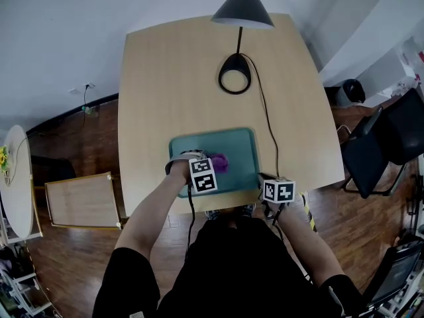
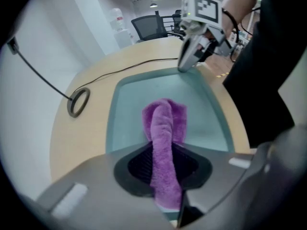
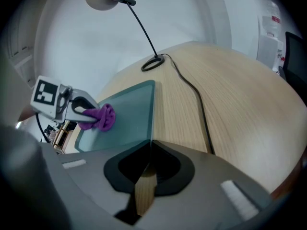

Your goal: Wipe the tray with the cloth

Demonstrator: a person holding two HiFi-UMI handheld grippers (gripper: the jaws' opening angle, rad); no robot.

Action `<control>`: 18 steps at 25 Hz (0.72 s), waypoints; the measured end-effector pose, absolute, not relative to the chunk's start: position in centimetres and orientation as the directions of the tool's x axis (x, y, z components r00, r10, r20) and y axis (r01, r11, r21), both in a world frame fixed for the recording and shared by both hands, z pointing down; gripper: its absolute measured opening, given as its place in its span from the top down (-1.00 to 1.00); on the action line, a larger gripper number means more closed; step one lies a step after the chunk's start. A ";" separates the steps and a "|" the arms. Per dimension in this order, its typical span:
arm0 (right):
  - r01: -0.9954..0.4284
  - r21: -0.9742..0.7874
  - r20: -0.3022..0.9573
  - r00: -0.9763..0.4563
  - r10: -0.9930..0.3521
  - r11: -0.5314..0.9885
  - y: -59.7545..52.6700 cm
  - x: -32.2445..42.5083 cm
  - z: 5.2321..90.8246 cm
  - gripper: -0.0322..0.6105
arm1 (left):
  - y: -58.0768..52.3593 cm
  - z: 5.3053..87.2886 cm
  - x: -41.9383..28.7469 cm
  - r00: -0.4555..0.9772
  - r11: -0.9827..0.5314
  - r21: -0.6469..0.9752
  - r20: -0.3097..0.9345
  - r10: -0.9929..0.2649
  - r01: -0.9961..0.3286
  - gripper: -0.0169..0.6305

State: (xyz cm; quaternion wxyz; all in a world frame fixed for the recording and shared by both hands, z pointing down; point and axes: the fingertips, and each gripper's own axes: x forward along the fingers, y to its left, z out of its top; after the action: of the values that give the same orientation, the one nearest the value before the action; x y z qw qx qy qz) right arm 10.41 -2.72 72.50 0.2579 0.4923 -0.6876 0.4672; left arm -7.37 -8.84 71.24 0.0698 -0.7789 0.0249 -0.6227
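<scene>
Jaws of the left gripper clamped on a purple cloth, whose bunched free end lies on the floor of the teal tray, near its middle. Right gripper: jaws together with nothing between them, tips at the tray's near right corner, apparently touching the rim. The tray rests close to the front edge of a light wooden table. Farther back, well apart from the tray, stands a black desk lamp with a ring base. Its cable runs past the tray's right side.
</scene>
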 end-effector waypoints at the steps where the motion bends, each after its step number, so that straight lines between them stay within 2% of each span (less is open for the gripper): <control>1: -0.916 -0.393 0.811 -0.387 -0.439 0.081 -2.8 10.3 72.4 0.85 | -10.9 71.1 -7.9 0.210 -0.986 -0.163 0.966 -0.154 0.027 0.64; 6: -0.910 -0.406 0.798 -0.399 -0.452 0.085 -3.0 10.0 72.0 0.85 | -18.4 70.5 -10.5 0.146 -0.962 -0.262 0.951 -0.271 -0.078 0.64; 12: -0.907 -0.412 0.799 -0.406 -0.444 0.088 -2.7 10.1 72.2 0.85 | -16.0 70.9 -10.4 0.217 -0.969 -0.229 0.945 -0.244 -0.092 0.64; 18: -0.913 -0.397 0.811 -0.398 -0.429 0.097 -2.8 10.4 72.5 0.85 | -9.9 70.7 -10.3 0.257 -0.983 -0.184 0.950 -0.179 -0.005 0.64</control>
State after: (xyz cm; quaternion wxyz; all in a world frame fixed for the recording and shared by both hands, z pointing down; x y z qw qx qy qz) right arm 10.45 -2.77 72.54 0.2591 0.4835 -0.6939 0.4665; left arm -10.33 -9.92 70.73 0.0715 -0.7896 0.0582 -0.6067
